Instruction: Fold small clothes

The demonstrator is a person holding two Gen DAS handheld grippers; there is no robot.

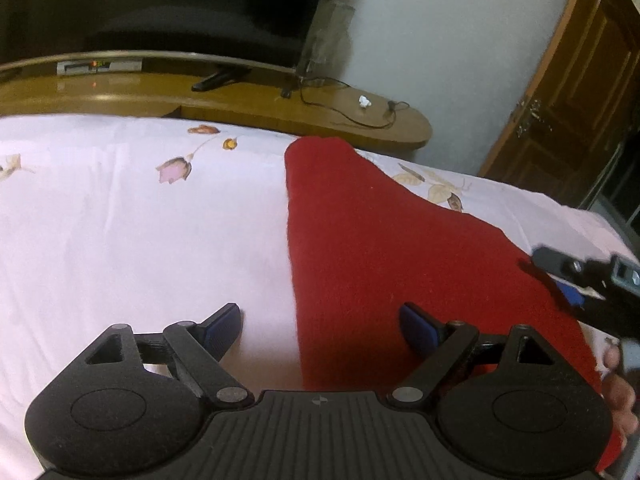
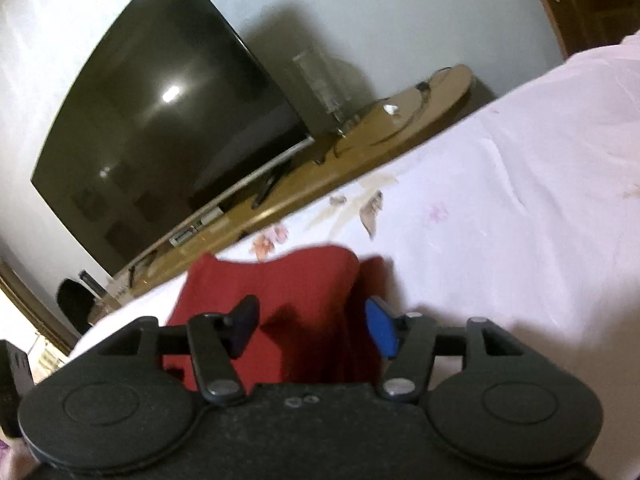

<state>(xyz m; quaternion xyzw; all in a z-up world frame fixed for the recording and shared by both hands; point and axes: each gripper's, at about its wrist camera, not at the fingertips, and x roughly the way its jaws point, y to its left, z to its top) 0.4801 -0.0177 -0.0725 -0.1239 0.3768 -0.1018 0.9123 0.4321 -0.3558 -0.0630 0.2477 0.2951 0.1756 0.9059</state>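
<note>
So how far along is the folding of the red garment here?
Done: the red garment lies flattened on the floral sheet, apparently folded over. In hand: nothing; the left tool and right tool are open above it. Left: any further folds; layers unclear.

left gripper [image 1: 320, 330]: matte black, ribbed base, silver pivot pins, blue pads | right gripper [image 2: 310, 330]: same black build, blue pads
</note>
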